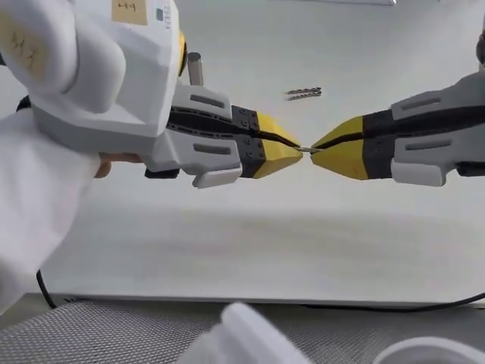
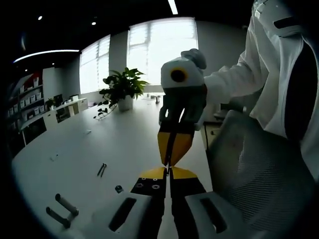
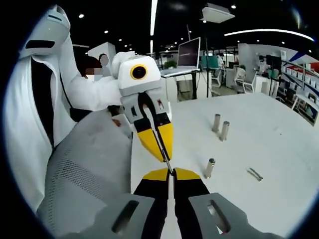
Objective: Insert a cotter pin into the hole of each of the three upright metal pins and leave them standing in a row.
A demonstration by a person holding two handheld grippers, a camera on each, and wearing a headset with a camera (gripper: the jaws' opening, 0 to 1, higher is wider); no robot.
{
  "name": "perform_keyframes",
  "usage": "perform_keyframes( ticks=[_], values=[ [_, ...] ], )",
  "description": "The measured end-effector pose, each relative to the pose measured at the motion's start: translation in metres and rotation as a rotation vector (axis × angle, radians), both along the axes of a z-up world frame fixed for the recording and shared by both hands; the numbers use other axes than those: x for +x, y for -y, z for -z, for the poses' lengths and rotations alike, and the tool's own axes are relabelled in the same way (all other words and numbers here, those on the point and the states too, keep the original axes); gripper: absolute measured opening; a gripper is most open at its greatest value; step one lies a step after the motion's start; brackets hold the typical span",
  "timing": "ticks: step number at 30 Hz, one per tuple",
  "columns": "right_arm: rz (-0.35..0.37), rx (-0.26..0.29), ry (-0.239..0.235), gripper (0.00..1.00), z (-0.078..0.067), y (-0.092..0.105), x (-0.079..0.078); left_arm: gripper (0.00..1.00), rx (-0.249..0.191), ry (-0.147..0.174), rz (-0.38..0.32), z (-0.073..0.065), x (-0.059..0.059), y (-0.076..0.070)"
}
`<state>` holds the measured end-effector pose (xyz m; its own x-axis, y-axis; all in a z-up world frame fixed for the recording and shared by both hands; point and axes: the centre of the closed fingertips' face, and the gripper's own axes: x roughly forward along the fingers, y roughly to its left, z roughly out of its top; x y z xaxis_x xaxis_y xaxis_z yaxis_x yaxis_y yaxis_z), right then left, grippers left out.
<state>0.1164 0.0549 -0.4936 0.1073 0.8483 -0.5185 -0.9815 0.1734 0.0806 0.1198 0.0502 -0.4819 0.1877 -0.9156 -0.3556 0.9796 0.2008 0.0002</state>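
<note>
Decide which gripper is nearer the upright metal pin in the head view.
Left. The upright metal pin stands just beyond the left gripper; the right gripper is well off to its right.

Left tongs (image 1: 300, 149) half hide one metal pin (image 1: 195, 67).

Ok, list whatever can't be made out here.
Head view: held cotter pin, a sliver, mostly buried between the tips of the left gripper and right gripper.
Head view: metal pin, lower part behind the left gripper's body.
Head view: loose cotter pin, blurred.
Right gripper view: upright pins, holes too small to see.
</note>
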Motion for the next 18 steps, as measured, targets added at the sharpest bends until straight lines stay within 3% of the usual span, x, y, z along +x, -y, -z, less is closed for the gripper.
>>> perform_keyframes(
  ticks=[6, 10, 14, 18],
  values=[
    [-0.006, -0.009, 0.004, 0.0, 0.003, -0.001, 0.002, 0.03, 0.007, -0.008, -0.04, 0.004, 0.009, -0.003],
    [0.008, -0.026, 0.016, 0.0, 0.006, 0.002, 0.01, 0.12, 0.05, -0.004, -0.086, 0.015, 0.023, -0.009],
    [0.025, -0.061, 0.035, 0.0, 0.012, 0.008, 0.019, 0.25, 0.074, 0.014, -0.147, 0.023, 0.039, -0.014],
    [0.038, -0.126, 0.045, 0.0, 0.024, 0.016, 0.03, 0.29, 0.102, 0.017, -0.178, 0.03, 0.05, -0.013]
  ],
)
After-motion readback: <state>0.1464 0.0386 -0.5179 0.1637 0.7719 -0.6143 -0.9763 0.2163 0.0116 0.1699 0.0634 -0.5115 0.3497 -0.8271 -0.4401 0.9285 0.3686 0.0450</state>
